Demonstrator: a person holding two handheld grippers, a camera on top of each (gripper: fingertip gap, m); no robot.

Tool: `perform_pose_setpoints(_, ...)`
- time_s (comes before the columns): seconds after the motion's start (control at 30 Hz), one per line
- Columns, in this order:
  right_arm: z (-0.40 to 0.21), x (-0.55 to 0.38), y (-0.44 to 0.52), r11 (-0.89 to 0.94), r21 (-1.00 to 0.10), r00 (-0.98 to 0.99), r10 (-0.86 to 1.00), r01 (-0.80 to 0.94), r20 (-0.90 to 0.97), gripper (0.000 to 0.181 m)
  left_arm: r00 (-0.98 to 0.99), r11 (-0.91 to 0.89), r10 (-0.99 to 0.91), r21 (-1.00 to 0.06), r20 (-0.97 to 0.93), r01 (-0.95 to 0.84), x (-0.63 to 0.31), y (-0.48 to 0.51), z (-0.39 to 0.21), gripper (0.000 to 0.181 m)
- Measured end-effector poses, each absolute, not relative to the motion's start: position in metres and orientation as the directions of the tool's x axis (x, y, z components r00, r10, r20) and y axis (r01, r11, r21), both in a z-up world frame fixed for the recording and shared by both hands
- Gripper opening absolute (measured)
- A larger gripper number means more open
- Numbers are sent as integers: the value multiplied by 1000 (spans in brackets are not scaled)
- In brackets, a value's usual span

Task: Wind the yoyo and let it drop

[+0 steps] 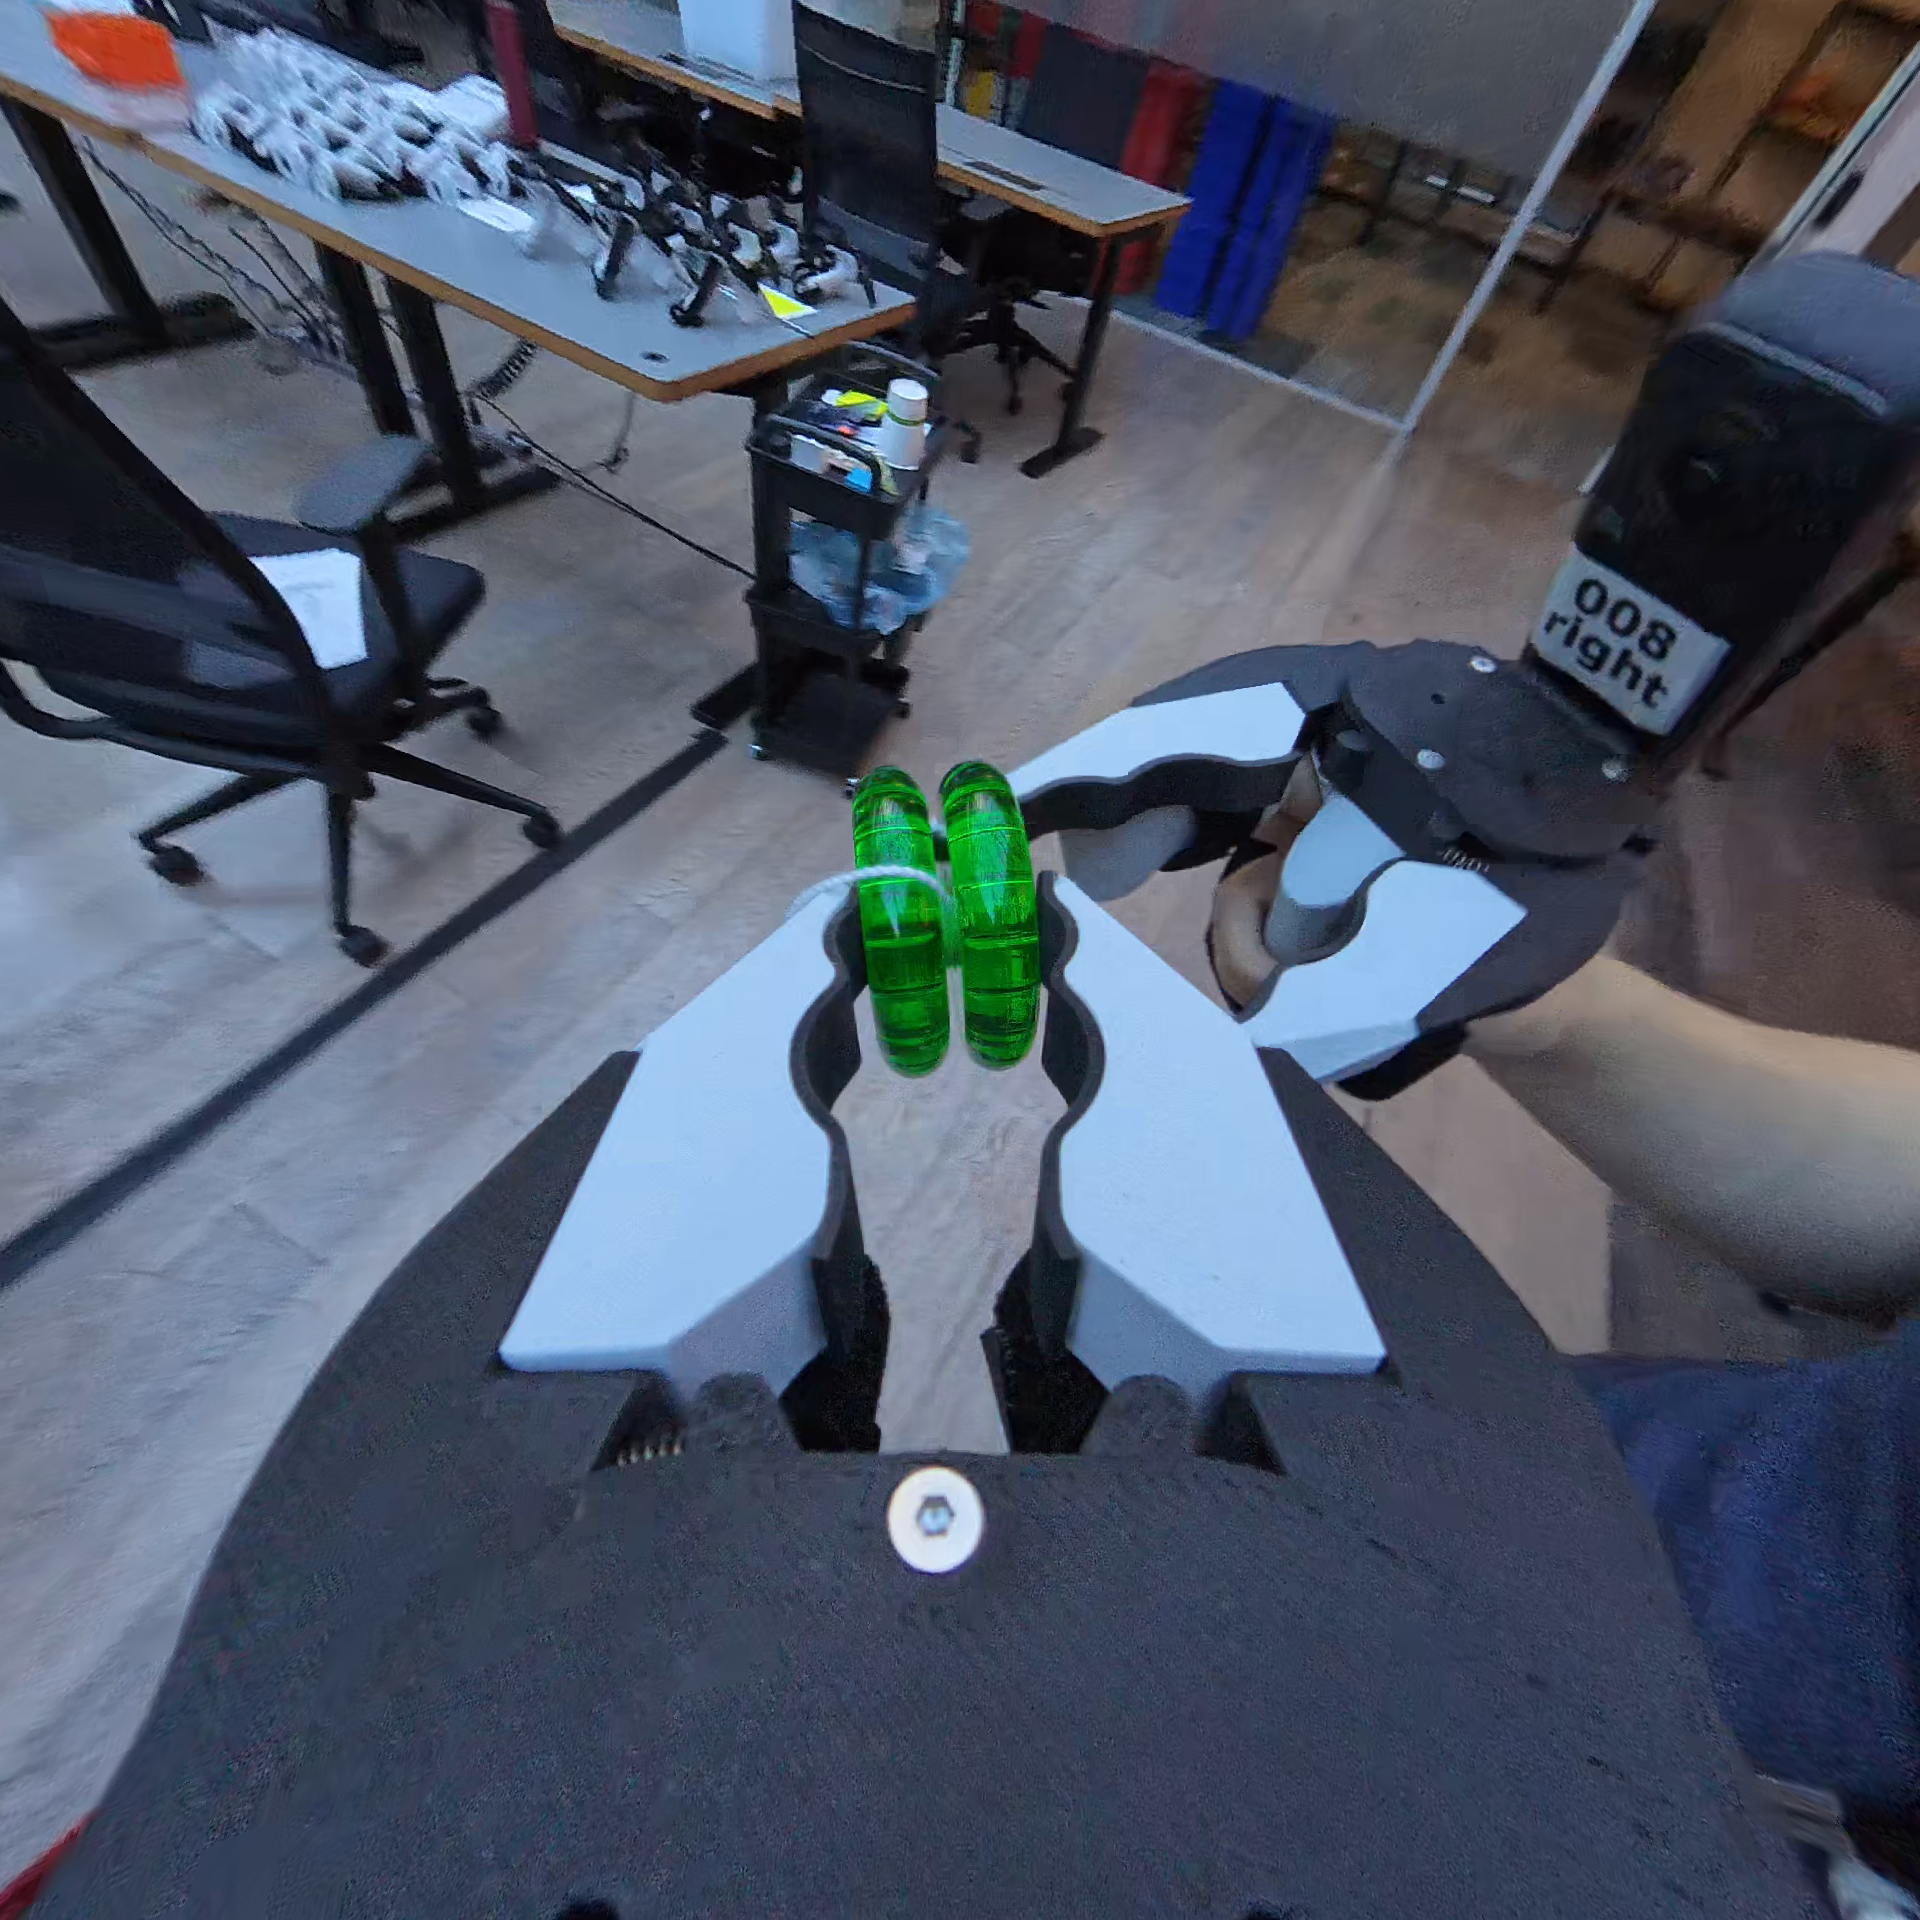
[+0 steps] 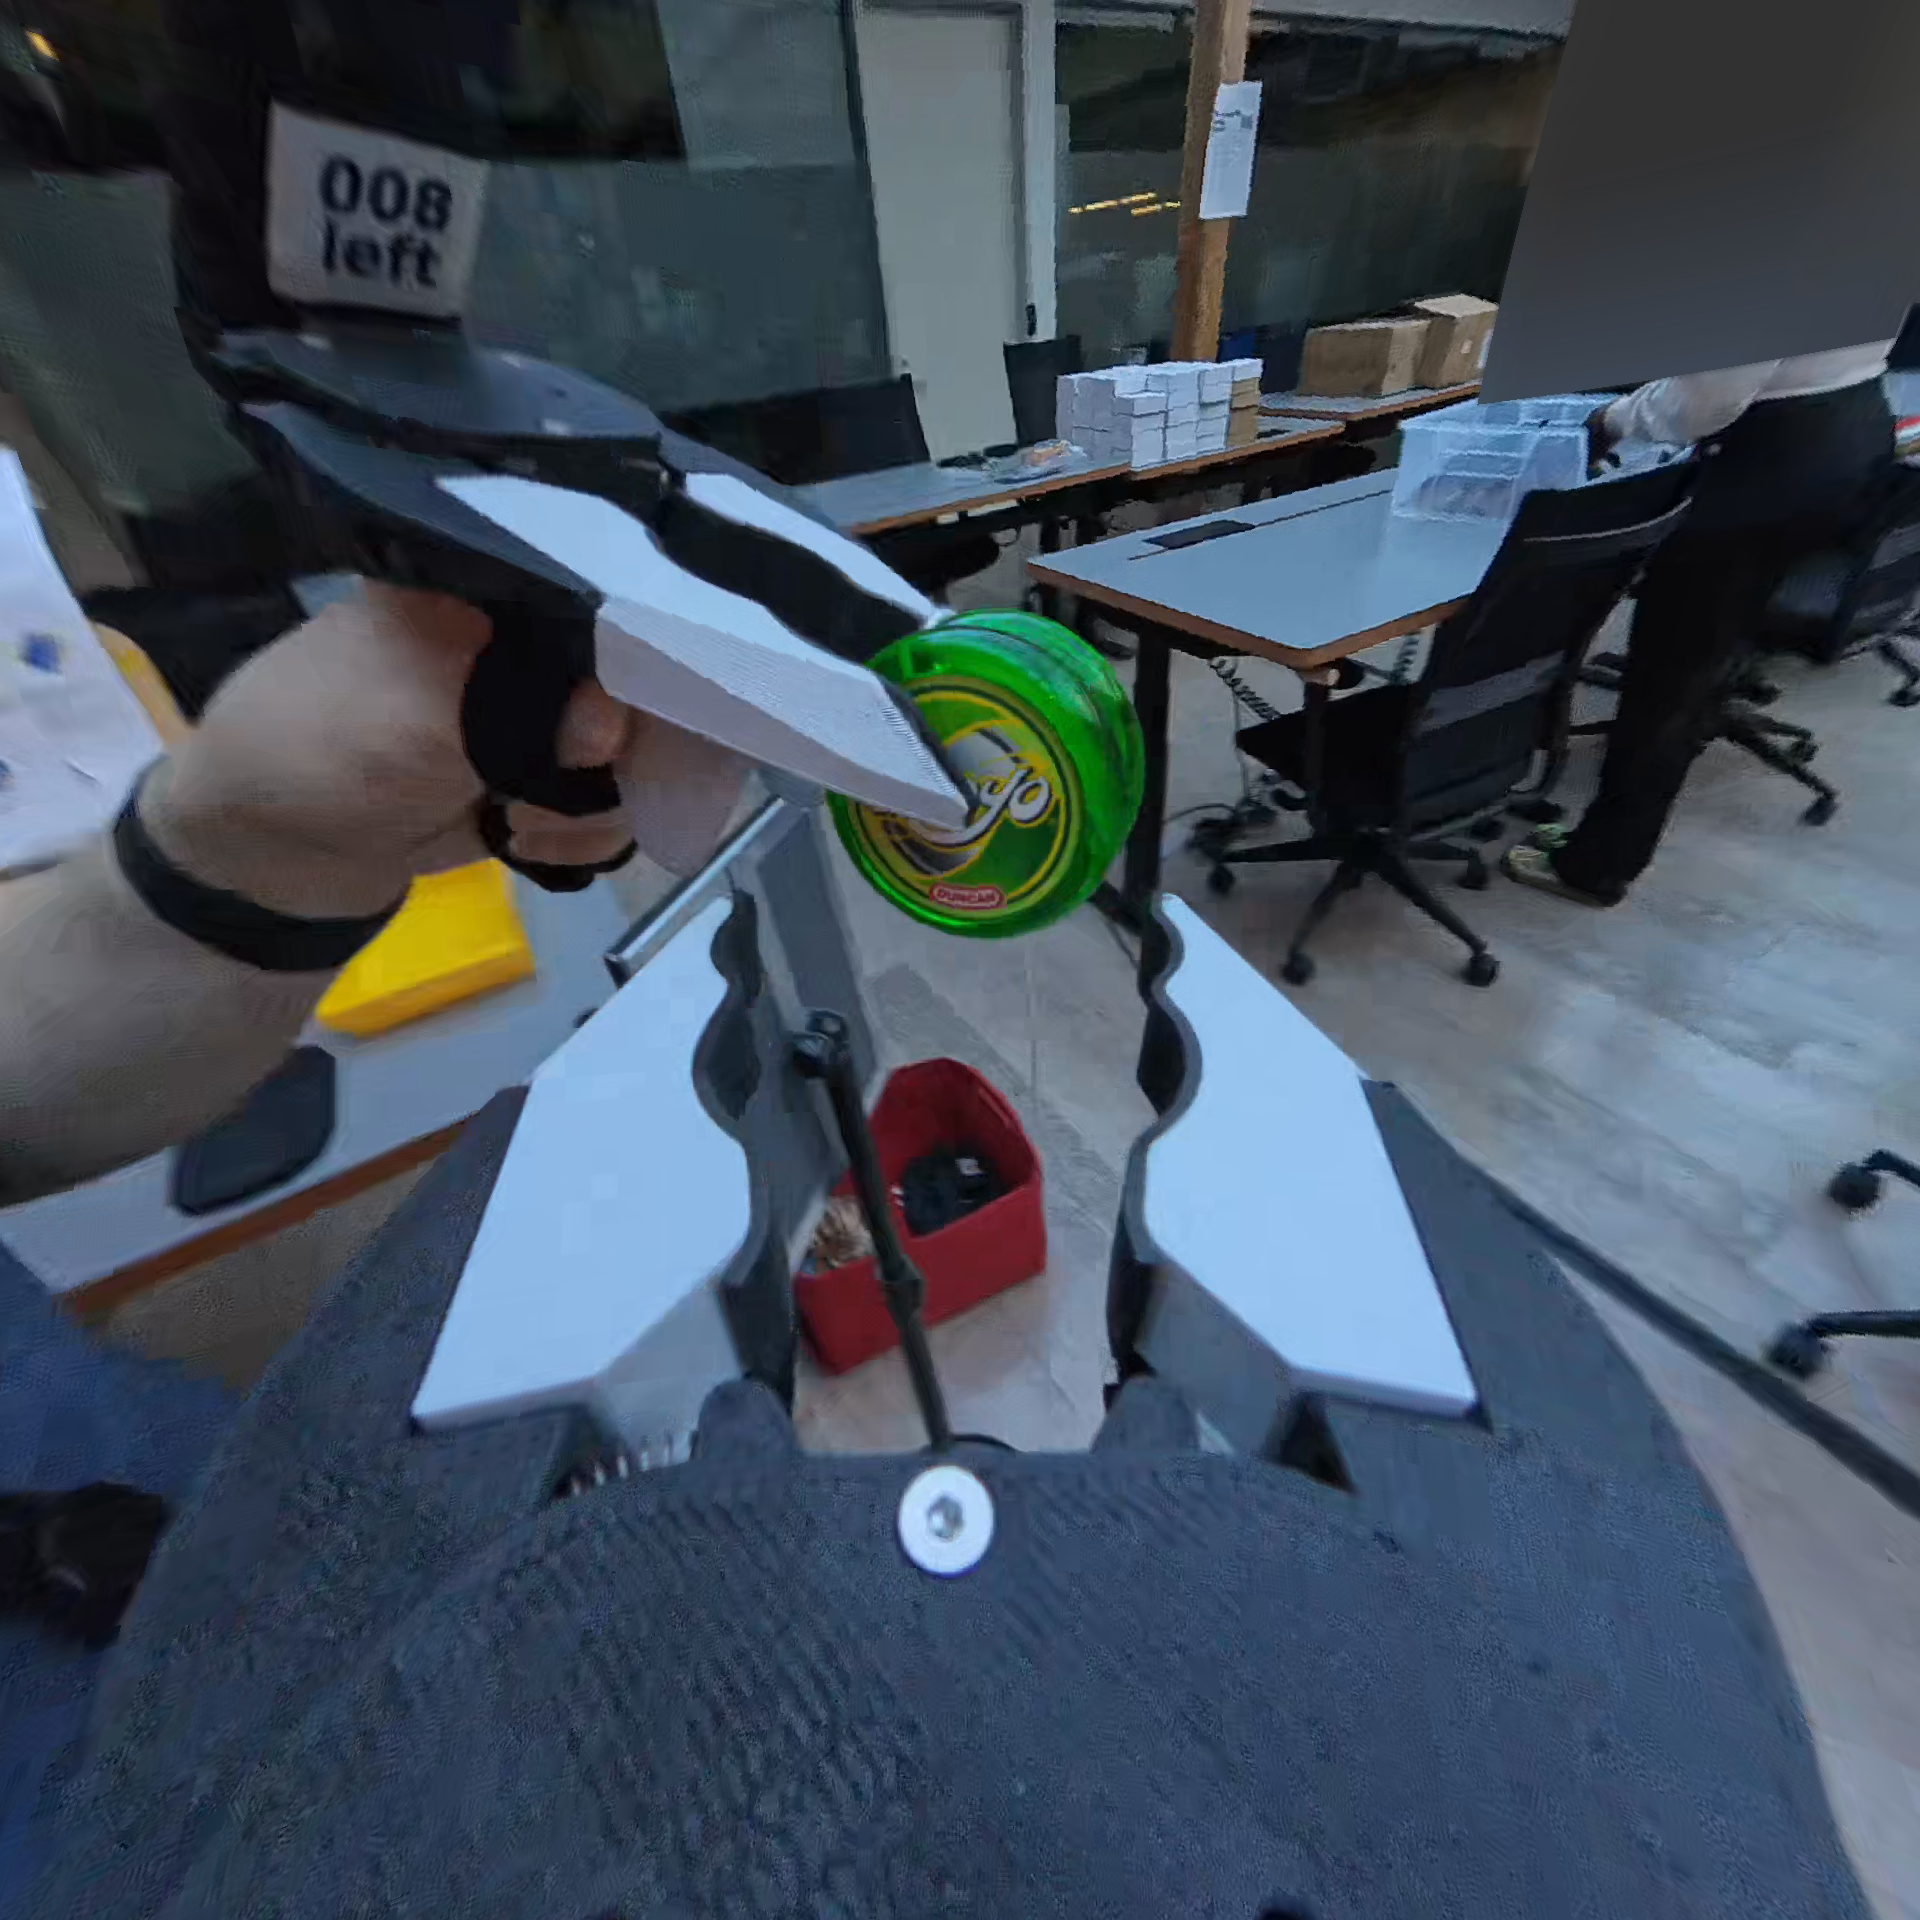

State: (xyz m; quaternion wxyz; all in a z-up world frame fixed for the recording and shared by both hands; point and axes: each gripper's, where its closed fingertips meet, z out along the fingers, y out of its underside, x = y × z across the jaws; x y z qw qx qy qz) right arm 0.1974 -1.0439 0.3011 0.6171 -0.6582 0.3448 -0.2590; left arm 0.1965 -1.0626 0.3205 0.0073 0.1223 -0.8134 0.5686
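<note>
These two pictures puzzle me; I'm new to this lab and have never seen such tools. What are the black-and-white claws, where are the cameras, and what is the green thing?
Each claw is a hand-held two-finger gripper, carried by a person, with a camera looking along its fingers. The left one's view shows the left gripper pinching a green yoyo by its flat sides, held in the air above the floor, a white string at its groove. The right gripper is open, holding nothing, just beside the yoyo.

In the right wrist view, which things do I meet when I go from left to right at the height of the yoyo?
Hand holding the left gripper → green yoyo → grey desk → black chair → standing person.
</note>
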Motion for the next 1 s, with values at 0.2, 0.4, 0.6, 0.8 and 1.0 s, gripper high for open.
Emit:
perform_pose_setpoints(0.2, 308, 201, -1079, 745, -480, 540, -192, -463, -820, 74, -938, 461, -219, -876, -269, 144, 202, -1058, 319, 30)
perform_pose_setpoints(0.4, 300, 207, -1059, 808, -254, 484, 43, -531, -874, 88, -846, 516, -204, -788, -494, 336, 195, -1074, 309, 30)
perform_pose_setpoints(0.6, 307, 199, -1050, 780, -381, 573, -36, -497, -819, 56, -810, 512, -202, -764, -551, 392, 190, -1084, 310, 30)
perform_pose_setpoints(0.8, 306, 201, -1062, 805, -368, 559, -54, -466, -827, 66, -815, 503, -209, -774, -541, 385, 188, -1085, 310, 30)
perform_pose_setpoints(1.0, 308, 200, -1060, 773, -394, 566, -55, -498, -822, 59, -802, 508, -211, -764, -559, 398, 189, -1083, 309, 30)
